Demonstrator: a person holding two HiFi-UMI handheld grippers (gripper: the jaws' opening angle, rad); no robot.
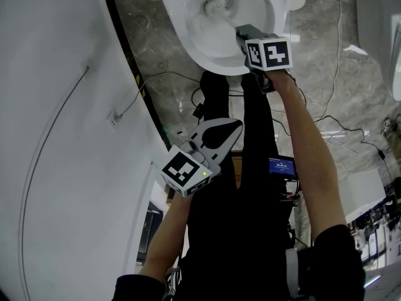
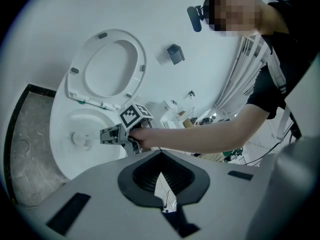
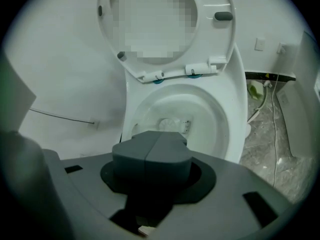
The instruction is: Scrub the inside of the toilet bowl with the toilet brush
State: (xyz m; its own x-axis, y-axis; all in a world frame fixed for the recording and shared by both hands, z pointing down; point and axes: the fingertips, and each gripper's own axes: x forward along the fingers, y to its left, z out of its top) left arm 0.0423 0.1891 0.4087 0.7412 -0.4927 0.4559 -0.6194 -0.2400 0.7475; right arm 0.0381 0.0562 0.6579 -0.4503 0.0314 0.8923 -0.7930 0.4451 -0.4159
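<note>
Splashing looms if you scrub fast: right gripper (image 3: 160, 134) fingers pinch the toilet brush (image 3: 174, 125) in the toilet bowl (image 3: 234, 129); left gripper (image 2: 161, 176) fingers slightly parted, empty.

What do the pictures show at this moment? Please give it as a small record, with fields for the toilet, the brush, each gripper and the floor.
toilet bowl: white, its seat raised
toilet brush: head down inside the bowl, near the bottom
right gripper: over the bowl's near rim, jaws shut on the toilet brush
left gripper: held back from the bowl, jaws apart, nothing between them
floor: grey stone, with loose cables beside the toilet
</note>
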